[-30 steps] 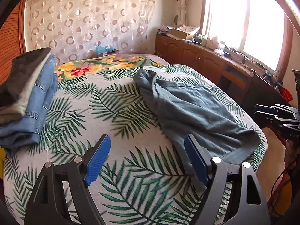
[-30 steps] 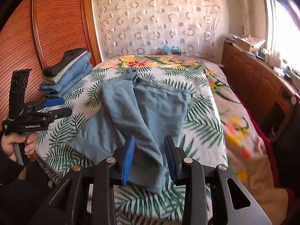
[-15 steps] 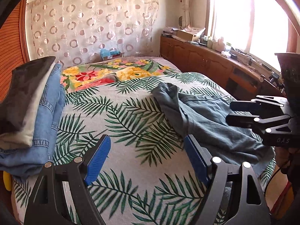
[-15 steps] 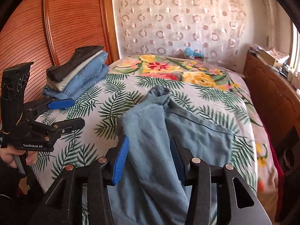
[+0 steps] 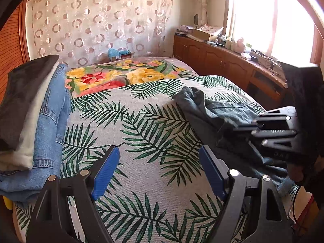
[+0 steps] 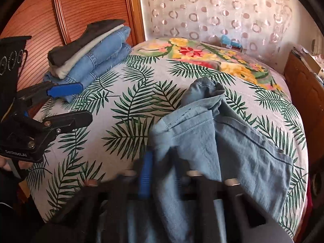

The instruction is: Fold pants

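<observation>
Left wrist view: the left tongs (image 5: 159,171) are held wide apart above the palm-leaf bedspread (image 5: 141,125), nothing between the blue pads. The blue-grey pants (image 5: 214,111) are spread on the bed at 2 o'clock. A stack of folded clothes (image 5: 32,121) is seen at 9 o'clock. From the right wrist view, the right tongs (image 6: 162,174) are blurred and draped by pants cloth (image 6: 202,147); whether they are clamped cannot be told.
</observation>
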{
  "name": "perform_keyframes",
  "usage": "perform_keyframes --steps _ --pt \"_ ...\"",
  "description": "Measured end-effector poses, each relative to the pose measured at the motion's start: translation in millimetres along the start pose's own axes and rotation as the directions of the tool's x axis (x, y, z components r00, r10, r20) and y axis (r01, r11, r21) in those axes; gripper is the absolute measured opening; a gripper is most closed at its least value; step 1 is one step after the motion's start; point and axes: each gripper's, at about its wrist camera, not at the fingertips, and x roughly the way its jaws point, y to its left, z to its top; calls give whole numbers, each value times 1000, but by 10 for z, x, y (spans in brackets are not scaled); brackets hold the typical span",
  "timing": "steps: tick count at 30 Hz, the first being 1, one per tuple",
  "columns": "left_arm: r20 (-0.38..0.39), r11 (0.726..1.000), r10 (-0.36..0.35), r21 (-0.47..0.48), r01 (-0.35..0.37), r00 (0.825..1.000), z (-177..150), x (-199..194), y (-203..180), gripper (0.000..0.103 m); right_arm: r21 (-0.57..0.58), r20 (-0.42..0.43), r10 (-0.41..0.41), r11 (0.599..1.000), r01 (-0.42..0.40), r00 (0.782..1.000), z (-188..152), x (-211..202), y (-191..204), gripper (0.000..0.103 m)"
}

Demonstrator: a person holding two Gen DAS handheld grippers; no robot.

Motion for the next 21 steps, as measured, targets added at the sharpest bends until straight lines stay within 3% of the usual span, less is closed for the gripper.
perform_keyframes --steps 5,13,17,21 --pt "-11 999 -21 30 21 1000 88 84 -106 81 83 80 -31 996 25 996 -4 -204 -288 5" --pt "-42 995 -55 76 58 998 297 354 -335 81 147 92 -130 982 116 987 -61 -357 -799 5" --pt "-64 994 -60 88 65 996 352 504 -416 81 181 78 -187 969 171 979 -91 -380 -953 22" --pt "-88 993 -62 96 70 994 341 635 -470 81 190 84 -213 962 194 973 -97 -458 -1026 30"
